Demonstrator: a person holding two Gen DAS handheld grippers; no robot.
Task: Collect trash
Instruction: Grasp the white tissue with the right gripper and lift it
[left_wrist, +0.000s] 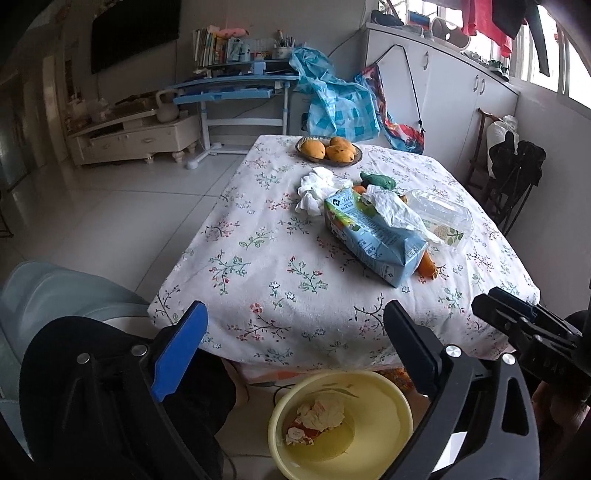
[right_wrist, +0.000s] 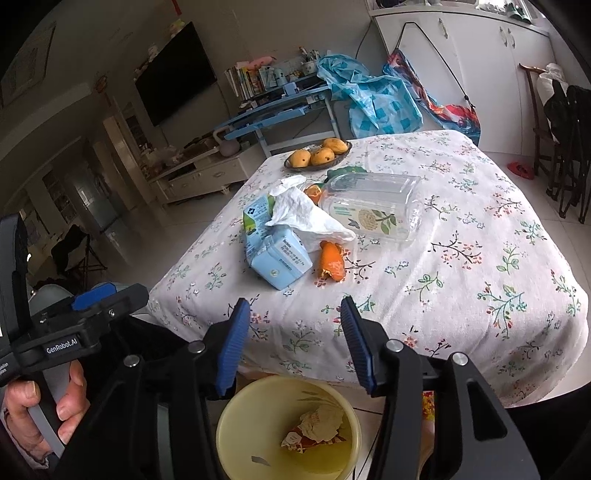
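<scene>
Floral table (right_wrist: 461, 295) is strewn with trash; both claws, left claw (left_wrist: 295, 350) and right claw (right_wrist: 291, 343), are held apart, empty. Light crushable carton (right_wrist: 275, 254) is best pinched across its flat sides.

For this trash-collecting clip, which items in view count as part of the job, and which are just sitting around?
Part of the job:
- yellow plastic basin on the floor, crumpled paper inside
- light-blue drink carton
- white crumpled tissue on the carton
- clear plastic box
- orange peel
- white tissue wad

Just lying about:
- plate of mangoes
- floral tablecloth
- green object, unclear
</scene>
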